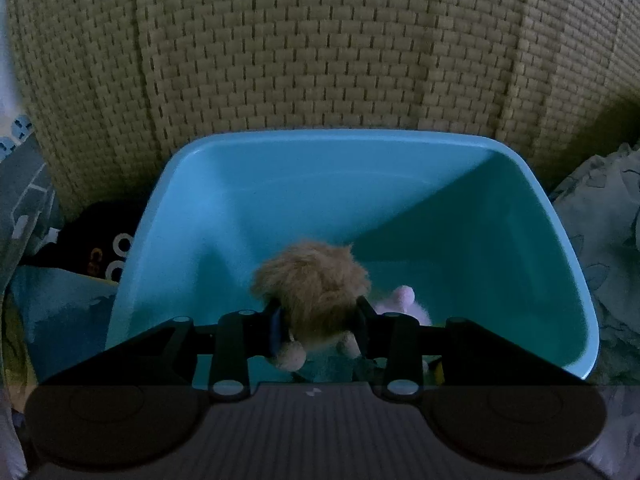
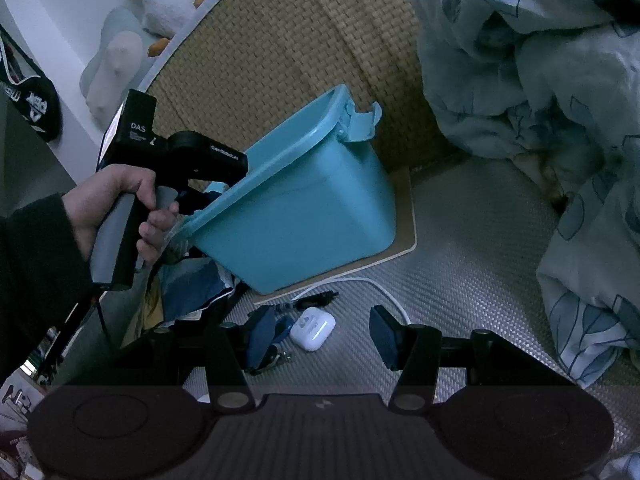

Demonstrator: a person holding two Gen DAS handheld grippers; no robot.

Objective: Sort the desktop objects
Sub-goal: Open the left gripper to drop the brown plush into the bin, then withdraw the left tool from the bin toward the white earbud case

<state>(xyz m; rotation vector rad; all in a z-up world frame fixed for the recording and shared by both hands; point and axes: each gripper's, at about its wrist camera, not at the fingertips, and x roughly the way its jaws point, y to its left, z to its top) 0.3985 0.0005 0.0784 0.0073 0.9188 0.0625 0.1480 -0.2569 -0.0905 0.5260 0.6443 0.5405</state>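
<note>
In the left wrist view my left gripper (image 1: pixel 318 326) is shut on a brown furry plush toy (image 1: pixel 312 284) and holds it over the open teal bin (image 1: pixel 400 140). A pink plush (image 1: pixel 406 300) lies inside the bin beside it. In the right wrist view the teal bin (image 2: pixel 304 216) stands tilted on a board, and the left gripper's body (image 2: pixel 172 148) reaches over its rim. My right gripper (image 2: pixel 324 332) is open above a white earbuds case (image 2: pixel 313 332) on the grey mat. A blue item with keys (image 2: pixel 266 340) lies by the left finger.
A white cable (image 2: pixel 360 282) and a small dark plug (image 2: pixel 316 300) lie in front of the bin. A rumpled leaf-print quilt (image 2: pixel 560 120) fills the right side. A woven straw mat (image 1: pixel 320 48) lies behind the bin. Plush toys (image 2: pixel 168 4) sit at the far left.
</note>
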